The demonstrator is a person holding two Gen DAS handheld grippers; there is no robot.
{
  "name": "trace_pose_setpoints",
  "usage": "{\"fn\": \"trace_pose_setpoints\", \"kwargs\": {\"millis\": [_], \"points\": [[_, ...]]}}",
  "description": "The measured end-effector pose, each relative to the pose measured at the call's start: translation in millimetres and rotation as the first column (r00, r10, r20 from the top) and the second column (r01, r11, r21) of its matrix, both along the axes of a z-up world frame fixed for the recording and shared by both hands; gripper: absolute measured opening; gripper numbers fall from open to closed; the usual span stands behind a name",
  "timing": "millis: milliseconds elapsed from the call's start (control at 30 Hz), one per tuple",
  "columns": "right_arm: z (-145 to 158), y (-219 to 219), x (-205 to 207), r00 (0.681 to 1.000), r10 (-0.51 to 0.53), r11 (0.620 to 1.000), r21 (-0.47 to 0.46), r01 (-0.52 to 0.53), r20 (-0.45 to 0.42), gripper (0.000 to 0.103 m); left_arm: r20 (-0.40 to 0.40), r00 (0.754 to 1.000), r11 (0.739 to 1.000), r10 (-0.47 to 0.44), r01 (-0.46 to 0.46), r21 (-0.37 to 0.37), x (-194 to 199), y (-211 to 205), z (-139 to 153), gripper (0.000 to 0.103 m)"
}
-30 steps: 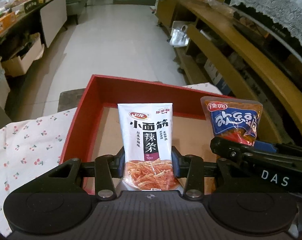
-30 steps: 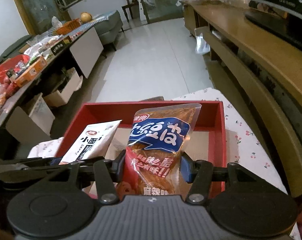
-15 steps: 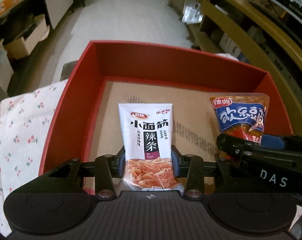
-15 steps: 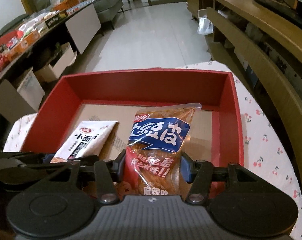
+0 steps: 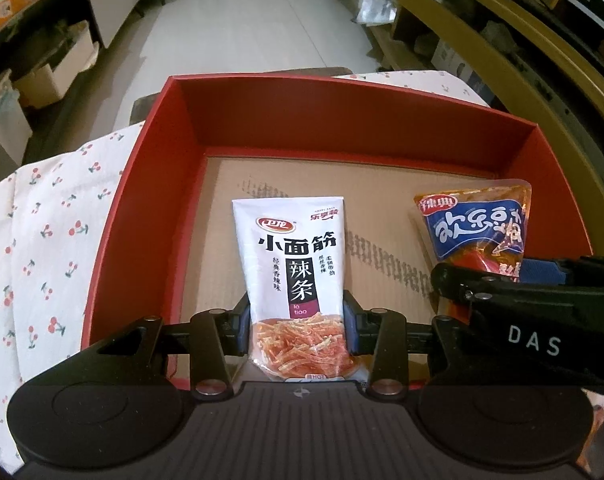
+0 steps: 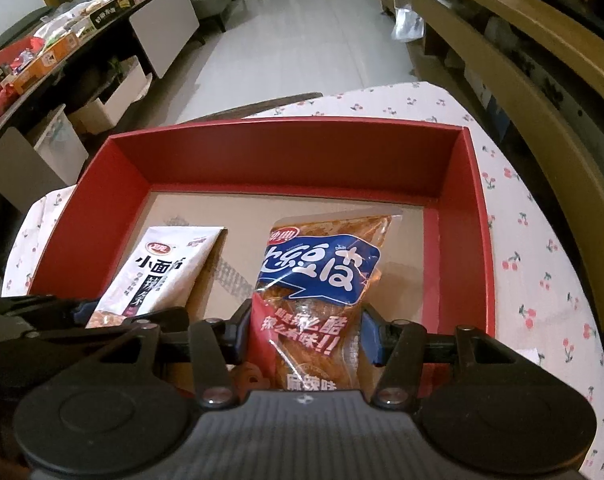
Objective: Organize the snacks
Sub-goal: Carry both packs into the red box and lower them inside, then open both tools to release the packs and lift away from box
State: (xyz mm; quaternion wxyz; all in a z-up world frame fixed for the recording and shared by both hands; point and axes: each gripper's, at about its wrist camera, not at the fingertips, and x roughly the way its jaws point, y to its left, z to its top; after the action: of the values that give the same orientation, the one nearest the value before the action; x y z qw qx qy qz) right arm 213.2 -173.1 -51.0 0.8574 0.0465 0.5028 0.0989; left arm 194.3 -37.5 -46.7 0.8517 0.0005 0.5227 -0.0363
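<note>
White plastic snack packet with black Chinese lettering and a picture of orange strips [image 5: 298, 276]: pinched at its lower part between the blue pads of the left gripper [image 5: 298, 320], held over the left half of the box floor. Seen from the right wrist view it slants [image 6: 158, 276].

Orange-and-blue clear plastic snack packet with red lower print [image 6: 321, 280]: clamped at its waist by the right gripper [image 6: 305, 332], over the right half of the box; its top edge shows in the left view too [image 5: 477, 224]. The two packets hang side by side, apart.

Shallow red cardboard box with a bare brown cardboard floor [image 5: 142, 184], open-topped, lies under both packets. It sits on a white cloth printed with red cherries [image 6: 541, 264].

Beyond: pale tiled floor [image 5: 254, 20], wooden shelving [image 6: 521, 60] at right.
</note>
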Motion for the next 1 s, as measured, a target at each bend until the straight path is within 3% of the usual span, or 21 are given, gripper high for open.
{"fn": "trace_pose_setpoints", "kwargs": {"millis": [267,367,467,1000], "points": [[9,0,-2,0.999,-0.003,1.000,-0.026,0.004,0.039,0.056,0.039,0.999,1.000,0.003,-0.004,0.031,1,-2,9,0.059],[15,-1,-4,0.997,-0.016,0.998,-0.054,0.020,0.070,0.064,0.066,0.998,0.999,0.004,-0.007,0.049,-2,-2,15,0.064],[21,-3,-7,0.995,-0.021,0.998,-0.052,0.026,0.096,0.065,0.090,0.996,0.999,0.008,-0.012,0.046,-7,0,22,0.070],[55,-9,-41,0.985,-0.046,0.999,0.023,0.042,0.168,0.066,0.187,0.982,1.000,0.015,-0.019,0.020,-41,5,56,0.074]]}}
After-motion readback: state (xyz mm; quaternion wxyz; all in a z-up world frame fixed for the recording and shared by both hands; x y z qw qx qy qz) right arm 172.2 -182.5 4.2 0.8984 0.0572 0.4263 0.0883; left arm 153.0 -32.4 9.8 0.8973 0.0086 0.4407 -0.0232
